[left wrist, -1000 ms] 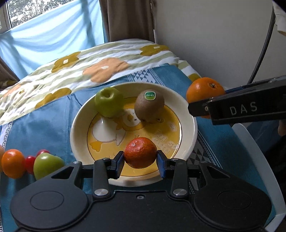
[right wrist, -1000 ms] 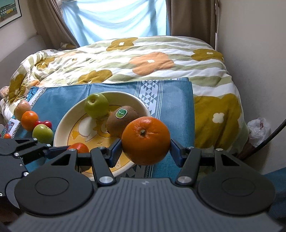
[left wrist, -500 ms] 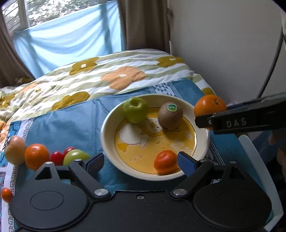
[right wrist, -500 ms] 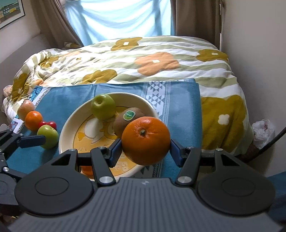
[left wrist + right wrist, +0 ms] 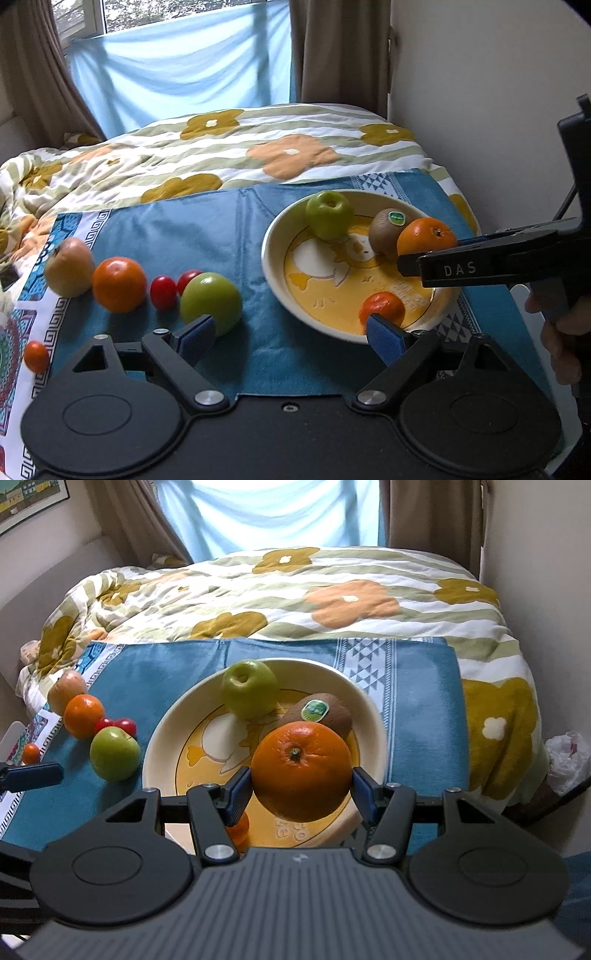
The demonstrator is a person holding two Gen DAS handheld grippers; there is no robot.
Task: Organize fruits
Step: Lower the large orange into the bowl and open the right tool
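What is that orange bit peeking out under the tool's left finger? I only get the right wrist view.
Observer: A small mandarin, lying whole on the plate by its near rim.
Operator: And the bar at my left edge?
Observer: A finger of the left gripper, whose jaws stand wide open and empty.
Operator: Who holds my tool?
Observer: A person's hand grips the right gripper's handle.

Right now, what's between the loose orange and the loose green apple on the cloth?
Two cherry tomatoes, side by side, sit between the orange and the green apple on the blue cloth; clearest in the left wrist view.
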